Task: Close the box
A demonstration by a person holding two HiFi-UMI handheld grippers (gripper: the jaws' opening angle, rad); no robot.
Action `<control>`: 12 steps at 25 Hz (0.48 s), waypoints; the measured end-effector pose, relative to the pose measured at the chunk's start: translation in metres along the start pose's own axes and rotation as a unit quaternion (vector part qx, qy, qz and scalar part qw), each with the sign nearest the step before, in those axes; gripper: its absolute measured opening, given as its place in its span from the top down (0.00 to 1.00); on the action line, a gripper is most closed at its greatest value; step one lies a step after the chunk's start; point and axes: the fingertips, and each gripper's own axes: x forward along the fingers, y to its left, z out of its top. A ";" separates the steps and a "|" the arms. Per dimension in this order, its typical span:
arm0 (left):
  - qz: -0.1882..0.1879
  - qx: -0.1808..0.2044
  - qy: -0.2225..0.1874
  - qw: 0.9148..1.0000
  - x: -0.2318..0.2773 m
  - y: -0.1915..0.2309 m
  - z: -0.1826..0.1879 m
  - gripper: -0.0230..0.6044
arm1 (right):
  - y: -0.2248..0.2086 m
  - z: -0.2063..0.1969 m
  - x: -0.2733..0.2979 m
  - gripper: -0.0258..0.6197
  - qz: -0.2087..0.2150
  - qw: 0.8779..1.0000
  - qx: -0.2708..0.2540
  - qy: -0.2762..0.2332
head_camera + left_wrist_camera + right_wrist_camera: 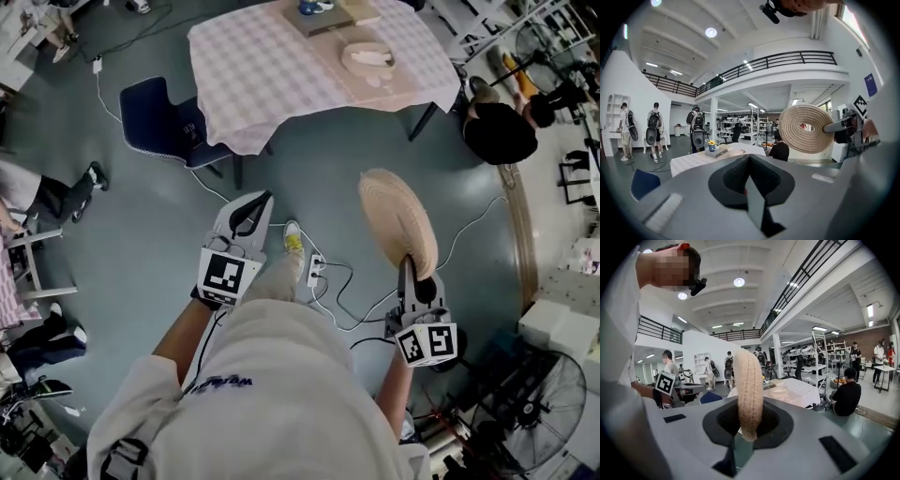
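Carrying lid: right claw (pixel 410 266) is clamped on the rim of the round woven lid (pixel 397 220), which stands on edge above the floor.
Box: round woven box (pixel 367 58) sits on the checked worktop (pixel 253 70), well apart from the lid.
Left claw (pixel 262 200): 2 jaws together, nothing between them.
Nearby: blue chair (pixel 155 117) beside the worktop; cables (pixel 342 281) on the floor.
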 end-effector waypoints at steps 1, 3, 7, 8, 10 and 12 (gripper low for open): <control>-0.003 -0.003 -0.002 1.000 0.014 0.001 0.003 0.96 | -0.009 0.007 0.009 0.90 0.000 1.000 -0.004 0.003; -0.011 -0.006 -0.002 1.000 0.042 0.001 0.009 0.96 | -0.026 0.020 0.025 0.90 -0.001 1.000 -0.012 0.007; -0.031 -0.017 0.005 0.999 0.081 -0.003 0.018 0.96 | -0.058 0.049 0.046 0.90 -0.007 1.000 -0.016 0.012; -0.029 -0.019 0.006 0.999 0.089 0.002 0.020 0.96 | -0.064 0.057 0.057 0.90 -0.003 1.000 -0.017 0.011; -0.019 -0.020 0.011 1.000 0.103 0.016 0.021 0.96 | -0.075 0.068 0.082 0.90 0.008 1.000 -0.018 0.011; -0.009 -0.024 0.016 1.000 0.119 0.026 0.019 0.96 | -0.089 0.072 0.104 0.90 0.016 1.000 -0.018 0.016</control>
